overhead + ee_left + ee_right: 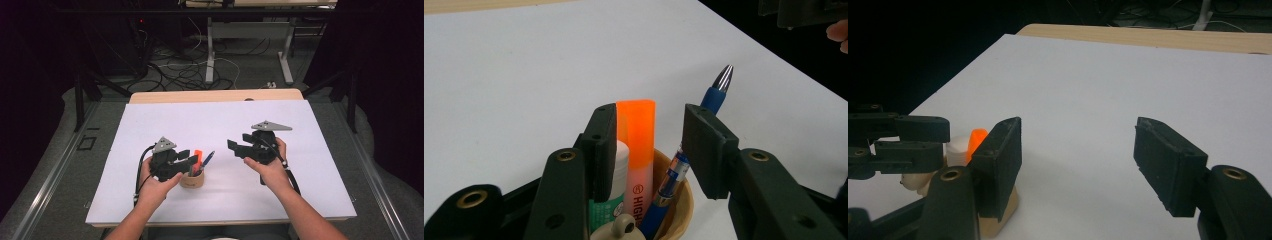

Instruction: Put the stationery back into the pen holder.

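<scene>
Your left gripper (649,145) has its jaws apart around the top of the orange highlighter (636,150). One pad lies close against the highlighter's side next to the white-capped tube (616,170); the other stands off it, with the blue pen (704,125) just behind. Neither pad looks to be pressing, so nothing is held there. The highlighter stands upright in the small tan cup (192,180), near the front edge of the white table (165,125), with the pen leaning away from it toward your right hand.

If you mean to lift the highlighter out, centre the jaws on its orange cap first, so both pads meet flat plastic and the far pad does not catch the pen on the way in. Squeeze gently, then draw straight up along the highlighter's own line; a slanted pull would likely drag the tube or tip the cup, which looks light. If you are letting go instead, spread wider before backing out, so no pad scrapes a neighbour.

Your right gripper (239,148) hangs with its jaws wide apart and empty above the bare table, beside the cup. You could bring it down to steady the rim.
</scene>
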Tool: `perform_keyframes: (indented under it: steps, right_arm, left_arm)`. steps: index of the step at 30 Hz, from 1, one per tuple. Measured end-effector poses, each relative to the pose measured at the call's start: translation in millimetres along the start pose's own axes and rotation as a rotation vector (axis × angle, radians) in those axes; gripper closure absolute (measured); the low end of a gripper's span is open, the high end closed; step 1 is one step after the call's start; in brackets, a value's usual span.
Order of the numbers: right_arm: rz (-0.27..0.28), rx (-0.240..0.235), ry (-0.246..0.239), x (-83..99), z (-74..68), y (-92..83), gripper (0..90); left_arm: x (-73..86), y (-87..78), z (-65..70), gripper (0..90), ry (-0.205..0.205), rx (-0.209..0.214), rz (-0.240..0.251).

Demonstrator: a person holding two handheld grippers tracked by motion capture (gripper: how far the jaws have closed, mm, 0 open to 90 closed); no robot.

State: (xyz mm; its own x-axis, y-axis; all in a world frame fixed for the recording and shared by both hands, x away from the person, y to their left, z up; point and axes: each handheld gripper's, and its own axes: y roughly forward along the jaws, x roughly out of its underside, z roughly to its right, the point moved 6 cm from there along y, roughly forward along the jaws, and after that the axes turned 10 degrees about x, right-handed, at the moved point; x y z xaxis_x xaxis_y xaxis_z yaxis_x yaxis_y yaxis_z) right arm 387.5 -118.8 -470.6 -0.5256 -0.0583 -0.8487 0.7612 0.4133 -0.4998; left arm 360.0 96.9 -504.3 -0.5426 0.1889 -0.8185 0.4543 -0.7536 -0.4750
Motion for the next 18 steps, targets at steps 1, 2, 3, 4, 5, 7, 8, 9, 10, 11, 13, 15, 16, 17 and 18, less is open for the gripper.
perform_keyframes:
  steps: [1,2,3,4,5,7,8,9,10,11,13,15,16,17,18]
  right_arm:
    - [-0.001,-0.001,0.000,-0.1,0.1,-0.3,35.6]
    - [0.000,0.000,0.000,-0.3,0.2,-0.5,35.6]
    - [0.000,0.000,0.001,-0.5,0.3,-0.8,35.6]
    - [0.001,0.000,0.002,-0.7,0.5,-1.1,35.6]
    - [0.002,0.001,0.003,-1.0,0.8,-1.3,35.6]
    - [0.005,0.005,0.003,-1.4,2.0,-1.5,35.6]
    - [0.007,0.005,0.001,-1.6,2.6,-1.6,35.6]
    - [0.006,0.006,0.000,-1.7,3.2,-1.9,35.6]
    - [0.003,0.008,0.008,-1.8,3.5,-2.3,35.6]
    - [0.007,0.010,0.008,-2.0,4.1,-1.9,35.6]
    - [0.005,0.010,0.008,-1.9,5.4,-1.8,35.6]
    - [0.002,0.013,0.011,-1.7,6.7,-1.5,35.6]
    - [0.004,0.016,0.013,-1.7,7.1,-1.2,35.6]
    - [0.003,0.016,0.013,-1.6,7.4,-1.0,35.6]
    - [0.003,0.017,0.013,-1.5,7.8,-0.8,35.6]
  left_arm:
    - [-0.7,-0.1,-0.1,57.4,0.001,0.001,0.006]
    - [-1.2,-0.4,-0.3,57.0,0.004,0.001,0.008]
    - [-1.4,-1.2,-0.4,56.5,-0.001,-0.004,0.008]
    - [-2.1,-2.7,-0.8,56.0,0.004,-0.002,0.000]
    - [-3.2,-2.9,-1.5,55.3,0.007,-0.011,0.018]
    - [-5.4,-5.8,-3.7,53.3,0.013,-0.024,0.031]
    - [-6.0,-7.8,-4.8,52.3,0.009,-0.025,0.027]
    - [-7.2,-9.4,-6.8,51.3,0.013,-0.032,0.036]
    - [-7.8,-11.0,-8.6,50.4,0.009,-0.038,0.041]
    - [-8.6,-12.8,-10.7,49.5,0.007,-0.044,0.047]
    - [-9.6,-15.9,-14.9,47.8,-0.006,-0.056,0.058]
    - [-10.3,-18.8,-19.8,45.9,-0.014,-0.066,0.064]
    - [-10.4,-20.6,-22.5,45.1,-0.014,-0.072,0.061]
    - [-10.2,-22.0,-25.2,43.8,-0.018,-0.082,0.057]
    - [-10.0,-23.1,-27.7,42.6,-0.022,-0.091,0.057]
